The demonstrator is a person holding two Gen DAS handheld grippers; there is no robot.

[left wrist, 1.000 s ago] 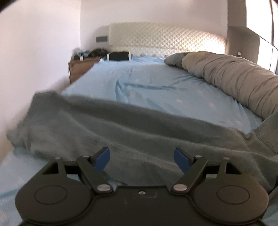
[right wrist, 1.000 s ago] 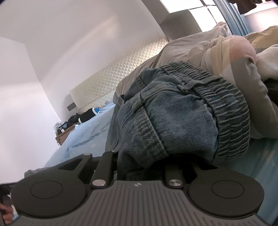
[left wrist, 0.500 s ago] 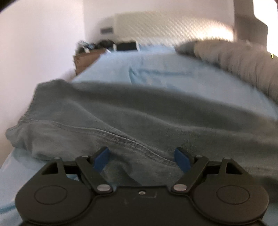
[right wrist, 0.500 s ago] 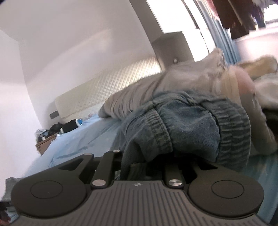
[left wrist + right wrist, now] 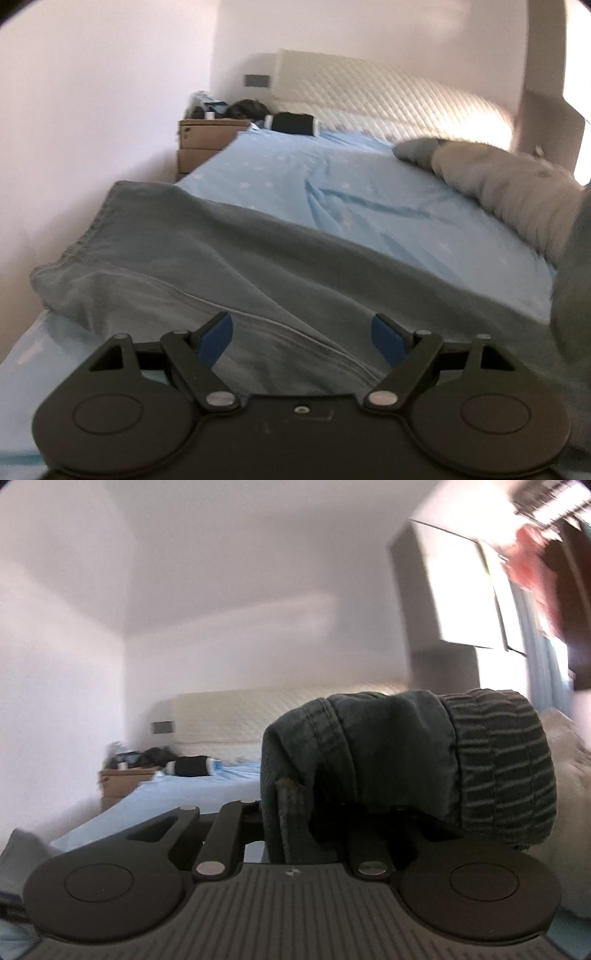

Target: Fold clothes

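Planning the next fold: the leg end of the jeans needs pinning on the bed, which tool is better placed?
Left. The left tool is open and empty, hovering right over the jeans spread on the bed sheet. The right tool is already shut on the jeans' waistband end, held up off the bed.

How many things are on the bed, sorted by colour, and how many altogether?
Blue-grey: 1, the denim trousers, waistband end clamped in the right gripper
Grey: 1, the rolled duvet
Black: 1, the bundle by the headboard
Total: 3
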